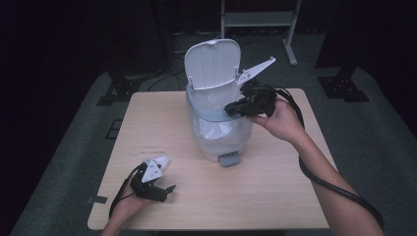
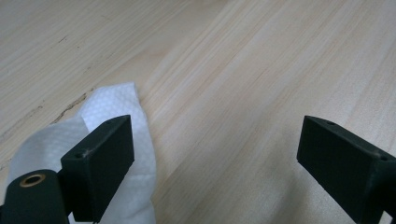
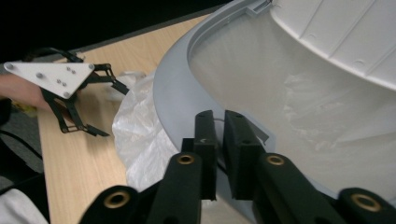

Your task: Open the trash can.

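Right hand-held gripper (image 3: pixel 219 140) sits at the rim of the bin (image 1: pixel 216 115) mid-table (image 1: pixel 275 196), jaws nearly together, thin gap showing, nothing pinched. Left hand-held gripper (image 2: pixel 215 154) rests low, jaws wide apart, beside a tissue (image 2: pixel 135 116).

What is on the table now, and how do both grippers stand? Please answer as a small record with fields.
table: light wood
bin: upright, mid-table, pedal toward the person
lid: raised
bag: clear, lines the bin, hangs over its side
rim: grey ring around the bin's mouth
right gripper: at the rim, jaws nearly together; a grip cannot be told
left gripper: low over the table, jaws wide, nothing between them
tissue: white, on the table beside one jaw of the left gripper
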Available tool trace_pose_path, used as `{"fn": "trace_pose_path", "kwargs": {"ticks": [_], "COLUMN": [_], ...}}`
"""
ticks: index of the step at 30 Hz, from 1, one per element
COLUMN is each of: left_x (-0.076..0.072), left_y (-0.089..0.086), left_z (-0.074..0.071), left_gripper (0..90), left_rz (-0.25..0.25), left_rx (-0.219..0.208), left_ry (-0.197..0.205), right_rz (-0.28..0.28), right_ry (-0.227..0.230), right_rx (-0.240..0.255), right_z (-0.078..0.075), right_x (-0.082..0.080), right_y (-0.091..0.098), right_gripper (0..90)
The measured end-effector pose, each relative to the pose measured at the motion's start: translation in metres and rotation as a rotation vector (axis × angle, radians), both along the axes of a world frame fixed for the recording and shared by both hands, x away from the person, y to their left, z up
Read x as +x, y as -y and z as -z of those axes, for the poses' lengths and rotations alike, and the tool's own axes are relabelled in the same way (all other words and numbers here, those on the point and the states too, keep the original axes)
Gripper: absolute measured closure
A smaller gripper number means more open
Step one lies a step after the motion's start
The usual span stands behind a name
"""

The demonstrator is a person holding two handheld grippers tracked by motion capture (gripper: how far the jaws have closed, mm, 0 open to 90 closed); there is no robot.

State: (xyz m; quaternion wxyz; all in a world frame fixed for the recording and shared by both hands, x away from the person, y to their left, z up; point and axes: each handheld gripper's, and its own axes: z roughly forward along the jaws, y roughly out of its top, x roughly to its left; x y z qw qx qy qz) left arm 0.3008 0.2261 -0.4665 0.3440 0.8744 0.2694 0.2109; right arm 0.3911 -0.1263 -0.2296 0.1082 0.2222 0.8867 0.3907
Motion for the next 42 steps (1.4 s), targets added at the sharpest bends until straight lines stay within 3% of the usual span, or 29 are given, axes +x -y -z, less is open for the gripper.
{"fn": "trace_pose_path", "kwargs": {"ticks": [5, 10, 17, 27, 42], "left_x": [0.0, 0.001, 0.001, 0.002, 0.002], "left_y": [-0.001, -0.001, -0.003, -0.004, -0.003], "left_z": [0.001, 0.0, -0.001, 0.0, 0.001], "left_gripper": [9.9, 9.9, 9.9, 9.9, 9.9], "left_rz": [-0.004, -0.006, -0.02, -0.025, -0.026], "left_rx": [-0.006, -0.004, -0.01, -0.018, -0.012], "left_ry": [-0.003, 0.002, 0.004, 0.007, 0.007], "right_rz": [-0.004, 0.005, 0.032, 0.051, 0.109], "right_ry": [0.004, -0.019, -0.019, -0.063, -0.122], "right_rx": [0.006, 0.069, 0.062, 0.052, 0.097], "right_z": [0.003, 0.004, 0.014, 0.053, 0.114], "right_x": [-0.008, -0.016, -0.027, -0.033, -0.052], "right_y": [0.012, 0.035, 0.061, 0.085, 0.124], "right_gripper": [74.5, 72.0, 69.3, 64.6, 59.1]}}
